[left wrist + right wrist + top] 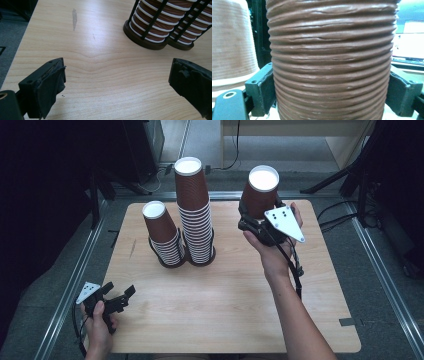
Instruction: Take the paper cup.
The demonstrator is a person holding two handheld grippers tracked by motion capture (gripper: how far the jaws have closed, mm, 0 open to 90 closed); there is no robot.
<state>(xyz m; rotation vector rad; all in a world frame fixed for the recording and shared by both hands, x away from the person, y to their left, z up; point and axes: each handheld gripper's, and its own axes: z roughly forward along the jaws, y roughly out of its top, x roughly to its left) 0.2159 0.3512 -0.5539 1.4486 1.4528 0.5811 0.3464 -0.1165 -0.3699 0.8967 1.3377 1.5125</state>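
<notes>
My right gripper [254,217] holds a single ribbed brown paper cup [261,190] with a white top, lifted over the table's back right. In the right gripper view the cup [332,62] fills the gap between the two jaws, and both pads press its sides. Two stacks of the same cups stand in black wire holders at the back middle: a tall stack [194,215] and a shorter stack [162,232] to its left. My left gripper [120,299] rests low at the front left corner, open with nothing between its jaws [117,82].
The wooden table [225,310] has a bare front half. The two holder bases [147,37] lie ahead and to the right of the left gripper. Metal rails run along both table sides, and dark stands and cables lie on the floor beyond.
</notes>
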